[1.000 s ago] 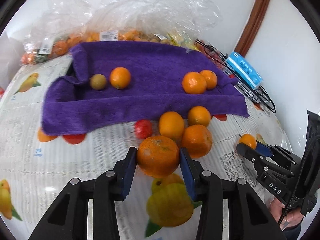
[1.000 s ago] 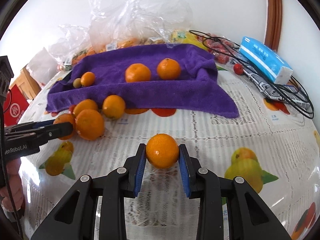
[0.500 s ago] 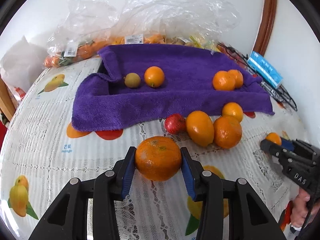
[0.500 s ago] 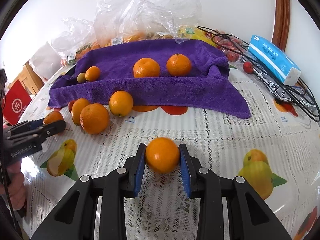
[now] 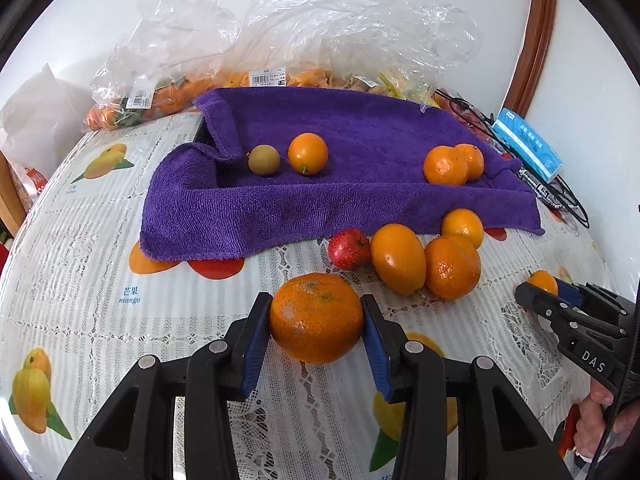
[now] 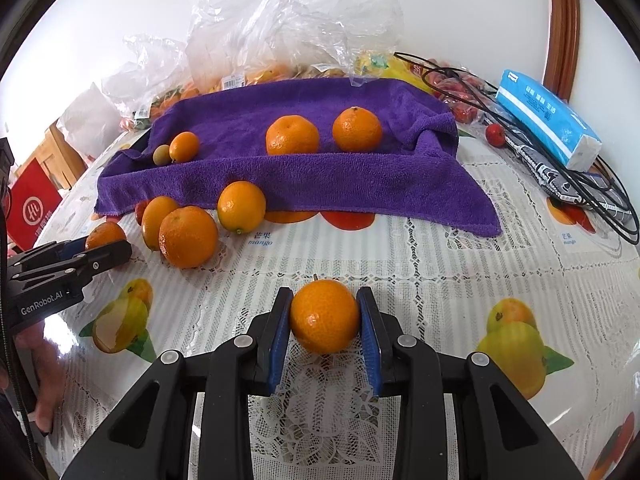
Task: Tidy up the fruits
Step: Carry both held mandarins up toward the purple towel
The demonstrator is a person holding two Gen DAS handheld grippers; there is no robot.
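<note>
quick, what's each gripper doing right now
left gripper: closed on a large orange, held over the tablecloth.
right gripper: closed on a smaller orange.

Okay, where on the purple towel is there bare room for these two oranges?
The purple towel is bare in the middle, between the small orange fruit beside the greenish fruit and the two oranges at its right. The tablecloth in front is crowded with loose fruit.

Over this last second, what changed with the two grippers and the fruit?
The left gripper drew its large orange back from the loose pile. The right gripper kept its small orange clamped, barely shifting. Fruit on the purple towel stayed put.
</note>
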